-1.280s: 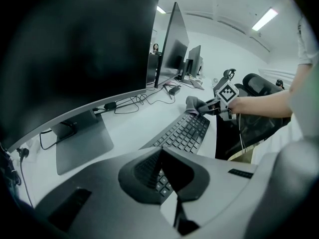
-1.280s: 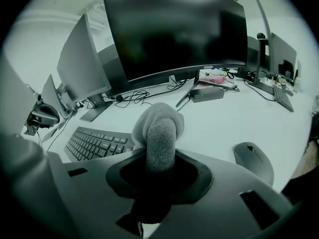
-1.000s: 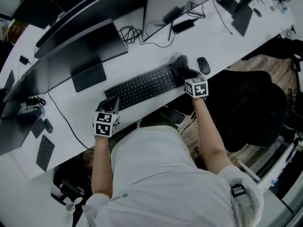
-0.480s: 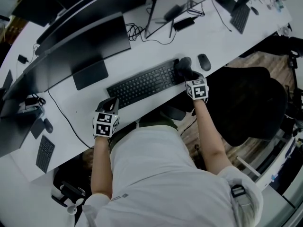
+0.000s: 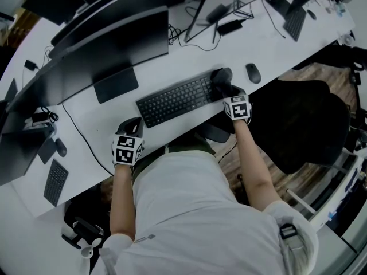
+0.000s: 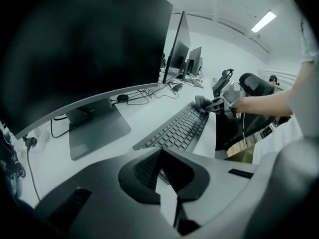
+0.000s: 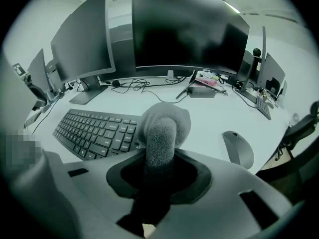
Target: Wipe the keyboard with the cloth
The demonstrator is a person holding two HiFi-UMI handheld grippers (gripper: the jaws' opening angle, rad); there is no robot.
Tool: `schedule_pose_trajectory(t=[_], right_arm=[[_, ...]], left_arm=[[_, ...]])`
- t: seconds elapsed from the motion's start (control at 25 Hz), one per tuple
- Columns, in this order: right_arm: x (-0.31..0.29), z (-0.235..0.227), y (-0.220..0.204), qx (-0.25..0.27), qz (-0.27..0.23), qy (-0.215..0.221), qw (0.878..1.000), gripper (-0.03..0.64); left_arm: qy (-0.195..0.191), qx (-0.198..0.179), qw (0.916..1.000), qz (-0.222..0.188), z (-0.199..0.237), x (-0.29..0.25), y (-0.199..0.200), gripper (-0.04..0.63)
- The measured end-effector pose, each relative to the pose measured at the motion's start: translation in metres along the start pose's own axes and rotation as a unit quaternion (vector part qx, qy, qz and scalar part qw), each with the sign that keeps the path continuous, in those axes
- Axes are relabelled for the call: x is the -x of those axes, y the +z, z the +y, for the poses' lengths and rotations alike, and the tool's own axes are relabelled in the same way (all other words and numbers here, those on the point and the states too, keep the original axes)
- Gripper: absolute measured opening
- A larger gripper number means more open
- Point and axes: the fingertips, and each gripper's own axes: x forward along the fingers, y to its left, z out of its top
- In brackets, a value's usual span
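Your right tongs (image 7: 159,158) pinch the cloth (image 7: 163,123) by its bunched middle, its tip just ahead on the keyboard (image 7: 92,131); it is likely soft, light and compliant. Your left tongs (image 6: 164,168) are pressed together, empty.
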Motion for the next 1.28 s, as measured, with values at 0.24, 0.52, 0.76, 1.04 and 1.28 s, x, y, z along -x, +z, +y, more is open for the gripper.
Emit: schedule_pose_trajectory(t=[0.24, 0.52, 0.76, 1.04, 1.28], right_arm=[[-0.004, 0.025, 0.002, 0.005, 0.000, 0.008, 1.000, 0.109], [-0.004, 0.053, 0.005, 0.016, 0.003, 0.016, 1.000, 0.109], [-0.005, 0.080, 0.008, 0.028, 0.007, 0.024, 0.999, 0.109], [-0.007, 0.116, 0.011, 0.041, 0.011, 0.037, 0.998, 0.109], [-0.009, 0.147, 0.016, 0.051, 0.017, 0.046, 0.998, 0.109]], left_arm=[[-0.003, 0.001, 1.0000, -0.003, 0.009, 0.012, -0.009, -0.002], [-0.001, 0.004, 1.0000, -0.003, 0.020, 0.025, -0.023, -0.002], [0.004, 0.014, 0.9999, -0.004, 0.031, 0.036, -0.038, -0.002], [0.009, 0.024, 0.9996, -0.012, 0.047, 0.050, -0.052, -0.002], [0.005, 0.024, 0.9996, -0.014, 0.057, 0.058, -0.065, -0.002]])
